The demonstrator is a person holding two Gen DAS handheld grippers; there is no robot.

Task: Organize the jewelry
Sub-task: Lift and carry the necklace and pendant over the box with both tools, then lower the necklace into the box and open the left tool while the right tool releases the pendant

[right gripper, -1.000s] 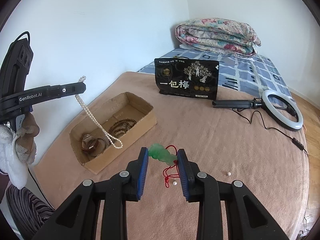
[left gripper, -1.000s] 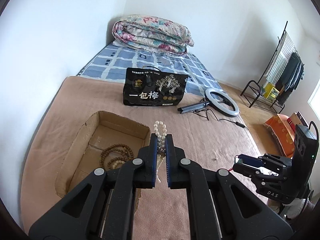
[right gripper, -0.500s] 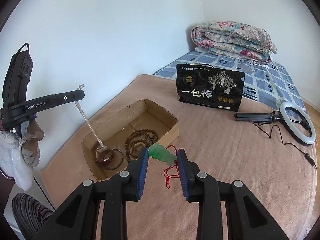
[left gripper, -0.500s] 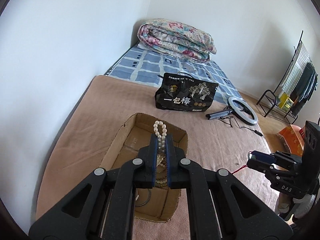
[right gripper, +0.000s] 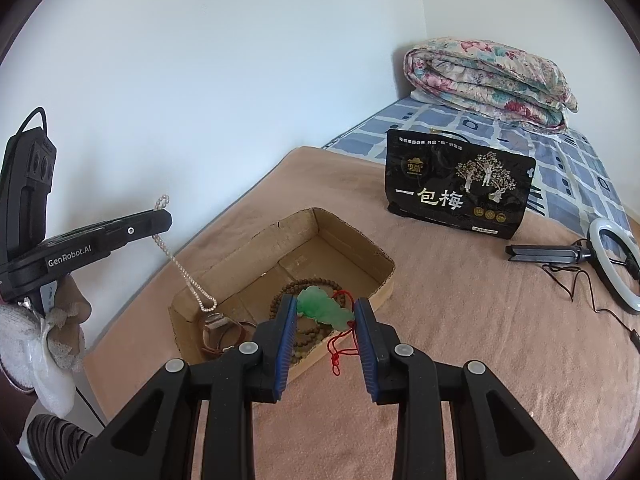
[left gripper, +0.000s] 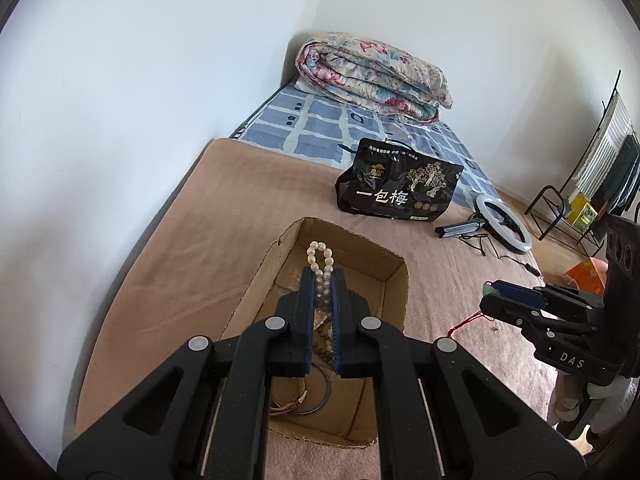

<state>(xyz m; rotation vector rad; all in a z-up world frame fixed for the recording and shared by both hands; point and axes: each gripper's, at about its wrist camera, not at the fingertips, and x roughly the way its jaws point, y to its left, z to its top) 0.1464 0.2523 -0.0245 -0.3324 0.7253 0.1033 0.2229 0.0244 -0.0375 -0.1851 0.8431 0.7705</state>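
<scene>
My left gripper (left gripper: pixel 321 276) is shut on a white pearl necklace (left gripper: pixel 319 254) and holds it over the open cardboard box (left gripper: pixel 394 276). In the right wrist view the left gripper (right gripper: pixel 158 216) shows at the left, and the necklace (right gripper: pixel 188 280) hangs from it into the box (right gripper: pixel 360 240). My right gripper (right gripper: pixel 325 308) is shut on a green jade pendant (right gripper: pixel 324 308) with a red cord (right gripper: pixel 340 348), above the box's near right edge. Brown bead strands (right gripper: pixel 304 286) and bangles (right gripper: pixel 224 332) lie in the box.
The box sits on a tan blanket (right gripper: pixel 480 340) near the wall. A black snack bag (right gripper: pixel 460 196) stands behind it. A ring light with tripod (right gripper: pixel 612 264) lies at the right. A folded floral quilt (right gripper: pixel 488 80) is at the back.
Both grippers have moved left towards the box. The pearl necklace now hangs inside the box. The jade pendant has come from over the blanket to the box's near edge.
</scene>
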